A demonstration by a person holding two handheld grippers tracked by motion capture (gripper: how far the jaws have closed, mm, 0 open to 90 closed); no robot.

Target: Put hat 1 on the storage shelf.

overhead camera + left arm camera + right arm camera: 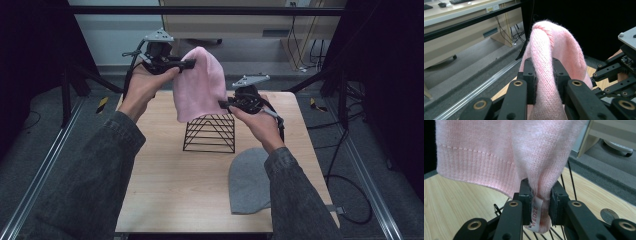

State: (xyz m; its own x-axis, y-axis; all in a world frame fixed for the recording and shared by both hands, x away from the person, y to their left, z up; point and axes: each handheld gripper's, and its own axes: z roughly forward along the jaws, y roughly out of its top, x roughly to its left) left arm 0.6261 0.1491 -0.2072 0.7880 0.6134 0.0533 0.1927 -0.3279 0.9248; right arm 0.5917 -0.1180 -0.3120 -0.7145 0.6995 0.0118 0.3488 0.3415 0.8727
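A pink knit hat [199, 85] hangs in the air above a black wire stand [210, 132] that sits on the middle of the wooden table [170, 185]. The left gripper [189, 63] is closed on the hat's upper left part, and the right gripper [223, 104] is clamped on its lower right edge, where a small white label [535, 214] shows between the jaws. A grey hat [249, 182] lies flat on the near right part of the table, partly under the right sleeve [300, 200].

hat [199, 85] above wire stand [210, 132] | stand mid-table [165, 175] | second hat [248, 182] right-front of stand
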